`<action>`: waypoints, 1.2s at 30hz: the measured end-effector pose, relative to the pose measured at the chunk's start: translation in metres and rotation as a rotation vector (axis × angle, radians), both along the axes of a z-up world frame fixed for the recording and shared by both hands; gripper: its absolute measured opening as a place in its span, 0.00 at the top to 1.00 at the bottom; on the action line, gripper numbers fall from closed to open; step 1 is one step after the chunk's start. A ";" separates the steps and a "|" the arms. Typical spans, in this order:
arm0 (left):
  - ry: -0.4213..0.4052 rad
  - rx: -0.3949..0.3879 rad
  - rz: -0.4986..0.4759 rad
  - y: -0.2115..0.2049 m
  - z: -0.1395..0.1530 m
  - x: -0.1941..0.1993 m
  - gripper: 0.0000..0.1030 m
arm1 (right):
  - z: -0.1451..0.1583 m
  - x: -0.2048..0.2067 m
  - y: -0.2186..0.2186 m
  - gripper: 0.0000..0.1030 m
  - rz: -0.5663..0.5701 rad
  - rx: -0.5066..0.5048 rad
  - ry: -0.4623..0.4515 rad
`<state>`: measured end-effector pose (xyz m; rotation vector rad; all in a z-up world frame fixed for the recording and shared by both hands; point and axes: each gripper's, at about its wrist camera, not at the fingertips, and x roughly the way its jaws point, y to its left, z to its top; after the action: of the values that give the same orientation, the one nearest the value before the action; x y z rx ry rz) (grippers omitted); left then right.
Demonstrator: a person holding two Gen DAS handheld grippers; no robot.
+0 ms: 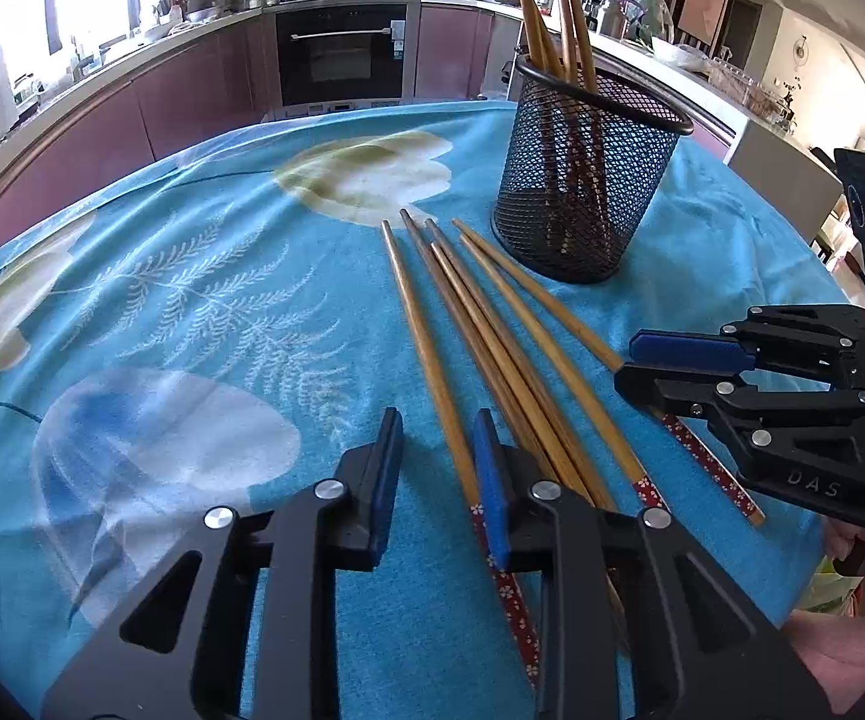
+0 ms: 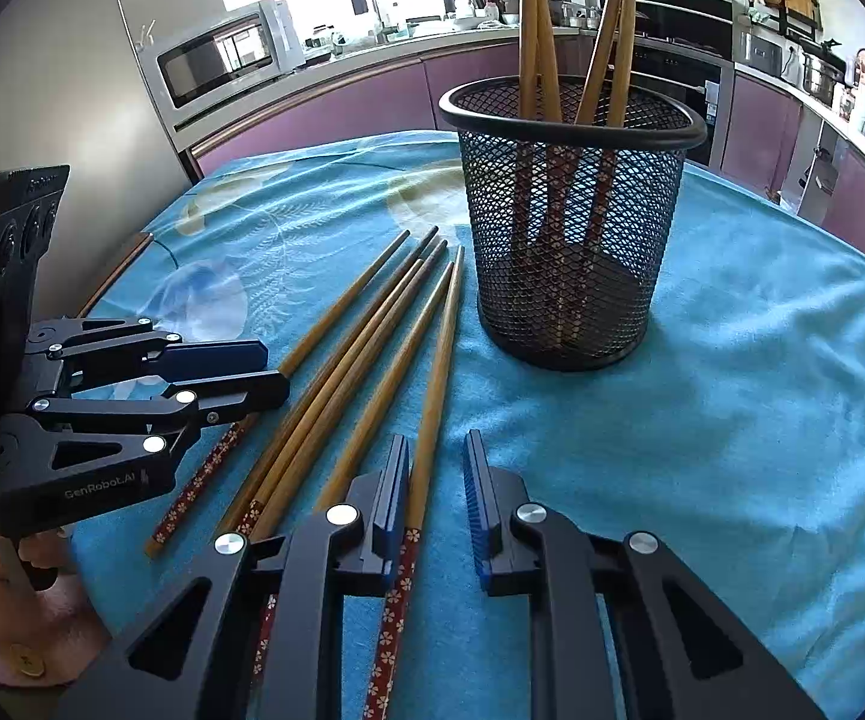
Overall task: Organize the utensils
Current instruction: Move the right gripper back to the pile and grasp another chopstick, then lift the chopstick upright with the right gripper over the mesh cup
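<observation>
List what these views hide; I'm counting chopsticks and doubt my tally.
- Left wrist view: the handle ends of the middle loose chopsticks run under the left hand-held gripper.
- Right wrist view: the nearest handle ends pass under the right hand-held gripper and off the bottom edge.
- Both views: the standing chopsticks are cut off at the top edge, and the mesh holder obscures their lower parts.

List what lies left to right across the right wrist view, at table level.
Left gripper → loose chopsticks on the blue tablecloth → black mesh holder with chopsticks standing in it → bare cloth.
</observation>
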<state>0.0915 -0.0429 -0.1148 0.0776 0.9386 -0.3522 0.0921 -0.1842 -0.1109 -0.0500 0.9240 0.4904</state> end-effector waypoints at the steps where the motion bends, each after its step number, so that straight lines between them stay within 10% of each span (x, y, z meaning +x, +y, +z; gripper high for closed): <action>1: -0.001 0.001 0.002 0.000 0.000 0.000 0.76 | 0.000 0.000 0.000 0.84 -0.001 -0.002 -0.001; 36: -0.001 -0.012 0.087 -0.002 0.004 0.028 0.92 | 0.005 0.012 0.000 0.94 -0.009 0.029 -0.009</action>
<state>0.1199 -0.0451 -0.1112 0.0258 0.9360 -0.2769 0.1041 -0.1846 -0.1064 -0.0215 0.9078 0.4945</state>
